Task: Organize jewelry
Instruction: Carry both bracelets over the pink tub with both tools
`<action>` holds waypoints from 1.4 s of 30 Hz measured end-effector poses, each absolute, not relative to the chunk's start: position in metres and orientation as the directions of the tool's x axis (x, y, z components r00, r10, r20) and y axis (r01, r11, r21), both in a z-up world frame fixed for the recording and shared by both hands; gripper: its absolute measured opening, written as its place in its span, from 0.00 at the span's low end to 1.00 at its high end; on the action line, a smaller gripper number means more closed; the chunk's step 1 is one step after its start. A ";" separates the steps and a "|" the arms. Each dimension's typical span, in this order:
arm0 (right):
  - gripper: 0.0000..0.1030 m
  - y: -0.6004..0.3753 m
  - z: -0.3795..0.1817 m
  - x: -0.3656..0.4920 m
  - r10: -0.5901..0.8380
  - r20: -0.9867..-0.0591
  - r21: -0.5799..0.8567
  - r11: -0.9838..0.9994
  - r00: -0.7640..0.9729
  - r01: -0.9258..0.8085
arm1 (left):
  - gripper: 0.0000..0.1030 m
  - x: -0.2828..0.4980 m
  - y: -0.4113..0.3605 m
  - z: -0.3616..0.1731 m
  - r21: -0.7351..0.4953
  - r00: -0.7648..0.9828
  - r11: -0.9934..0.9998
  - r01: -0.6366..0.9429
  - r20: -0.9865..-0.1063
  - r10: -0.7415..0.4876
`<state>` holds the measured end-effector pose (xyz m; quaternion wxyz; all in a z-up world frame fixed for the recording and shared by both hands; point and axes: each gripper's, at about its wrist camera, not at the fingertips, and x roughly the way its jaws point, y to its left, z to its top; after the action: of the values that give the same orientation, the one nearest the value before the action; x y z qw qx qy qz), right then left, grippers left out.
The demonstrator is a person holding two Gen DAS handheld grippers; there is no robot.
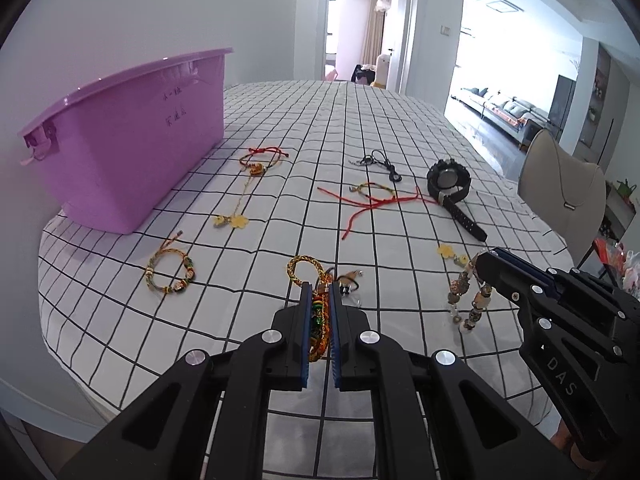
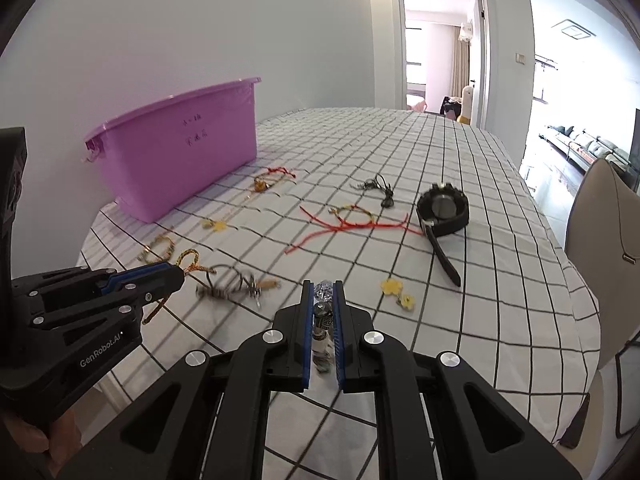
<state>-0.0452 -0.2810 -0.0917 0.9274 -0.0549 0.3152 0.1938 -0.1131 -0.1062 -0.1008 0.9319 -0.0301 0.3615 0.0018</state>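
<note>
- The tub [image 1: 132, 140] stands at the far left of the table [image 1: 280, 120], against the wall.
- The watch [image 1: 448, 182] lies well to its right, near the chair [image 1: 560, 184].
- Bracelets and cords lie scattered on the table between the tub and the watch.

Glossy smooth purple plastic tub [image 1: 132, 148] far left of the fingers; matt checked white cloth tablecloth [image 1: 320, 128] beneath them; matt black rubbery wristwatch [image 1: 450, 184] ahead-right.

Left gripper [image 1: 320, 292] jaws clamp a braided bracelet [image 1: 318, 320].
</note>
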 end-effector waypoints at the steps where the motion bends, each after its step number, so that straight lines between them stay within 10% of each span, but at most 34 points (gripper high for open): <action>1: 0.08 -0.279 -0.087 -0.045 0.329 -0.603 0.022 0.917 0.727 -0.397 | 0.08 -0.114 -0.106 -0.096 -0.057 0.739 0.998 -0.028 -0.673 -0.018; 42: 0.09 -0.075 0.114 0.042 0.530 -0.448 0.024 0.812 0.719 -0.583 | 0.08 -0.056 0.088 0.105 -0.063 0.848 0.986 -0.157 -0.520 0.102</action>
<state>0.0416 -0.0750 0.1144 0.9253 -0.0593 0.2229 0.3009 -0.0560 0.0884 0.1054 0.9599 -0.0517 0.2671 0.0676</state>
